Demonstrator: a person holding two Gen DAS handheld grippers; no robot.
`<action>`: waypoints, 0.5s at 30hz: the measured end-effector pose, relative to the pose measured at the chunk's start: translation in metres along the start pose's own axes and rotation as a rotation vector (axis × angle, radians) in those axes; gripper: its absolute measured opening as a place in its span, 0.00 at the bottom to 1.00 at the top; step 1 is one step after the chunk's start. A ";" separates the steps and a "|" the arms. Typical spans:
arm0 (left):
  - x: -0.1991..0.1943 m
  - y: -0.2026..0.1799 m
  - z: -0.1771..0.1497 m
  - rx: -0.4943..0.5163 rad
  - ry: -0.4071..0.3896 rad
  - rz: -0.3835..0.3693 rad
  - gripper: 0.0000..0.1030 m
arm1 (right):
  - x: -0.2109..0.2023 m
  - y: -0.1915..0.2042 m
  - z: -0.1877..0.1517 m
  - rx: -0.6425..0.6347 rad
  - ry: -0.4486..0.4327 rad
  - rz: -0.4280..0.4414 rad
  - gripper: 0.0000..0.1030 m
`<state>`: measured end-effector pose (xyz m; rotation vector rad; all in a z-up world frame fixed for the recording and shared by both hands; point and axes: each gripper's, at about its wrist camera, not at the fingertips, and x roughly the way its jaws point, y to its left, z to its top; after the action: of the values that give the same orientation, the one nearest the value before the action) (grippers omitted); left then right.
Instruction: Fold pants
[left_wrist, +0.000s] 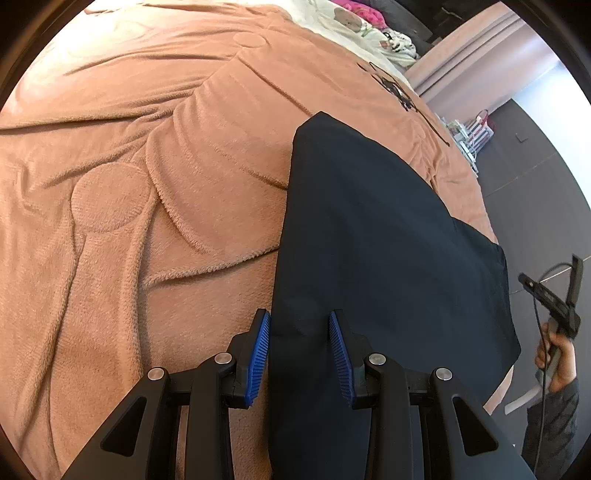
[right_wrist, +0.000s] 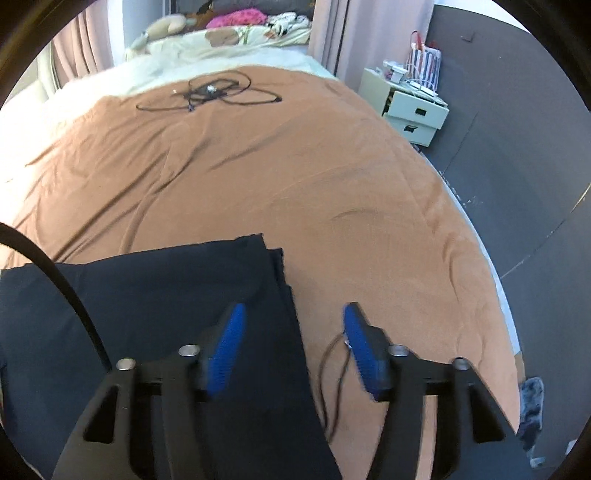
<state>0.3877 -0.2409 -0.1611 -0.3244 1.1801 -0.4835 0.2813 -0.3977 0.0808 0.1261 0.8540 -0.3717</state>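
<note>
Two grippers are hanging over a big bed with a soft orange-brown blanket on it. Dark pants are lying folded on the blanket, near the edge of the bed, stretching from the near side toward the far side. Over them the left gripper is pointing down, and its blue pads are standing partly apart with the dark cloth showing between them, but it is hard to tell if they are pinching the cloth or just floating above it. Off to the side, the right gripper is standing with its jaws apart and nothing squeezed between them; one blue pad is sitting over the edge of the pants and the other is over the bare blanket. In the left wrist view, a hand is gripping the handle of that right tool past the corner of the pants. One thin brown cord is lying on the blanket right beside the pants edge, between the right gripper's fingers. Farther up the bed, a tangle of black cables is resting on the blanket. Pillows and toys are piling up at the head of the bed. Beside the bed, a small white drawer stand is sitting on the dark floor, with a striped bag behind it.
</note>
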 end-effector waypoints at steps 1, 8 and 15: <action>0.000 0.000 0.000 0.001 -0.001 0.000 0.35 | -0.006 -0.006 -0.005 0.010 0.000 0.024 0.55; 0.001 -0.001 0.001 0.010 0.008 0.002 0.35 | -0.023 -0.040 -0.046 0.049 0.050 0.147 0.55; 0.001 -0.001 0.004 0.012 0.024 -0.021 0.35 | -0.016 -0.045 -0.064 0.008 0.139 0.163 0.46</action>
<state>0.3913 -0.2422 -0.1604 -0.3223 1.1974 -0.5138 0.2095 -0.4191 0.0532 0.2292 0.9724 -0.2153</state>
